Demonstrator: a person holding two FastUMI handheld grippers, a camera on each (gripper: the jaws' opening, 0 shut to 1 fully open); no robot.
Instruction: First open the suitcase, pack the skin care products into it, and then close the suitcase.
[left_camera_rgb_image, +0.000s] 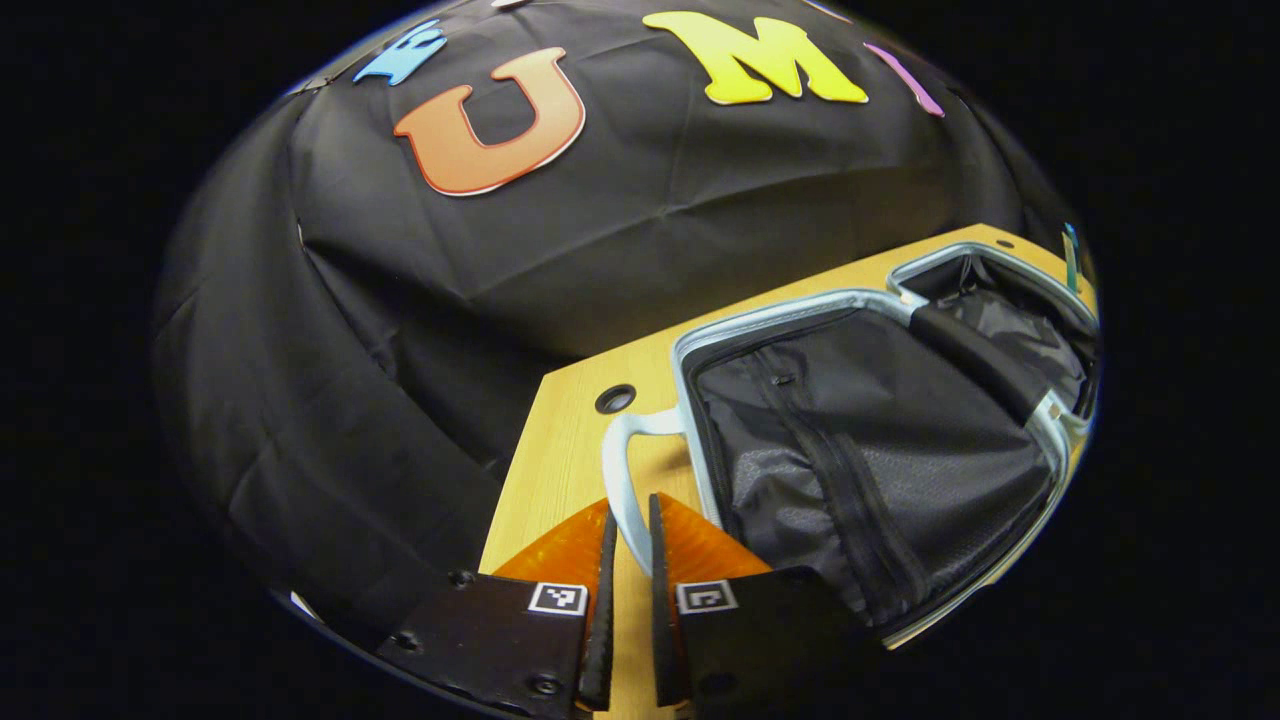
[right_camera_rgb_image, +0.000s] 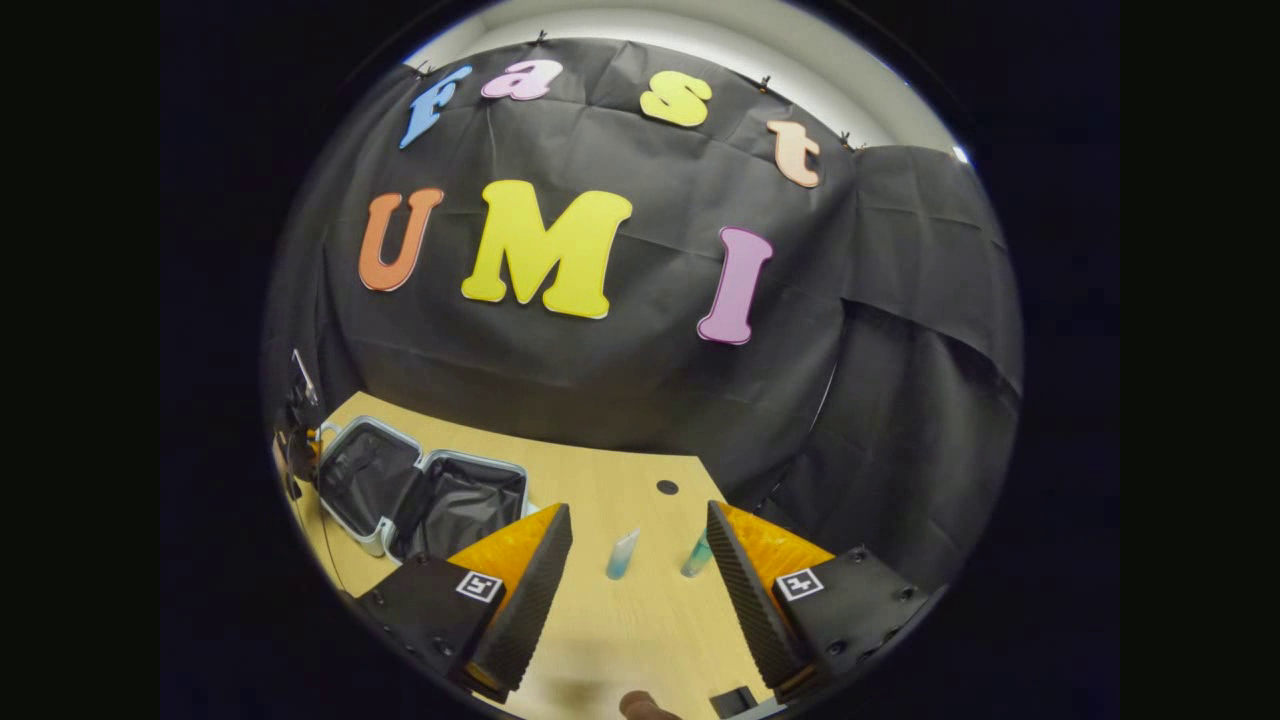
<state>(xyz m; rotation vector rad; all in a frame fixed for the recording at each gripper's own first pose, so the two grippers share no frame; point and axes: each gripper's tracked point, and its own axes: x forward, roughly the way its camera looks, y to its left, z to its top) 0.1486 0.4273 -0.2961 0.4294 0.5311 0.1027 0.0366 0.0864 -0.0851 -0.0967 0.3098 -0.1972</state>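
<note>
One suitcase (left_camera_rgb_image: 880, 450) lies open on the wooden table (left_camera_rgb_image: 560, 470), its two halves spread flat side by side, both lined in dark fabric with a pale silvery rim; the nearer half in the left gripper view carries a zipped divider panel. One pale carry handle (left_camera_rgb_image: 628, 470) arches out from the suitcase's edge, and the left hand-held gripper (left_camera_rgb_image: 630, 590) has its two orange-backed fingers nearly closed around the lower end of that handle, the handle running into the narrow gap between them; whether both pads actually press on it I cannot tell. In the right gripper view the same suitcase (right_camera_rgb_image: 420, 495) sits at the far left of the table (right_camera_rgb_image: 620, 620), and two skin care tubes stand well apart from it toward the middle: one pale tube with a bluish base (right_camera_rgb_image: 622, 555) and one greenish tube (right_camera_rgb_image: 696, 556) partly hidden behind a finger. The right hand-held gripper (right_camera_rgb_image: 640, 585) is spread wide, grasping nothing, with both tubes lying ahead between its fingers. Each gripper bears two small square black-and-white marker tags (right_camera_rgb_image: 479, 586), four in all. One round cable hole (right_camera_rgb_image: 667, 487) pierces the table. No brand or label on the tubes or suitcase is legible.
</note>
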